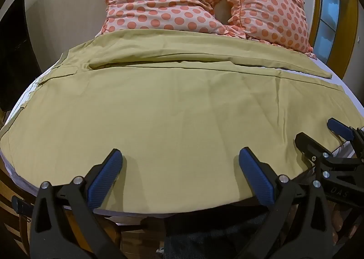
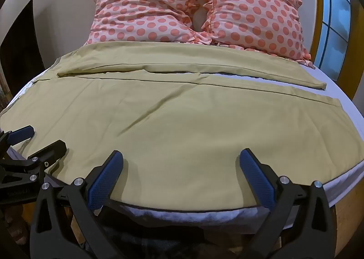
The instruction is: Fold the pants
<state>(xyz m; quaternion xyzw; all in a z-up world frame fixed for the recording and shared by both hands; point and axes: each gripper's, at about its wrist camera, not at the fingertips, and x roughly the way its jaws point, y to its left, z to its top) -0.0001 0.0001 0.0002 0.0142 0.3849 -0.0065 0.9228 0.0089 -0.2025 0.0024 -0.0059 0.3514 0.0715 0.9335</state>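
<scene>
**Hovering over khaki pants spread on the bed**

Lying flat across the bed (image 2: 345, 113), the khaki pants (image 1: 177, 109) stretch sideways, the waist end toward the left and the two leg hems toward the right. The nearer leg covers most of the foreground and reaches the near edge of the mattress; the farther leg (image 2: 204, 63) lies beside it, with a thin strip of white sheet showing between them at the right. Two pink pillows with coral dots (image 2: 159, 9) lean side by side behind the pants, their lower edges touching the farther leg.

The left gripper (image 1: 180, 156) sits just above the near edge of the pants, its blue-padded fingers (image 1: 107, 175) spread wide with nothing between them. The right gripper (image 2: 182, 156) is just beside it, low over the same near edge, fingers likewise wide apart and holding no cloth. A blue-paned window (image 2: 334, 20) shows at far right.
</scene>
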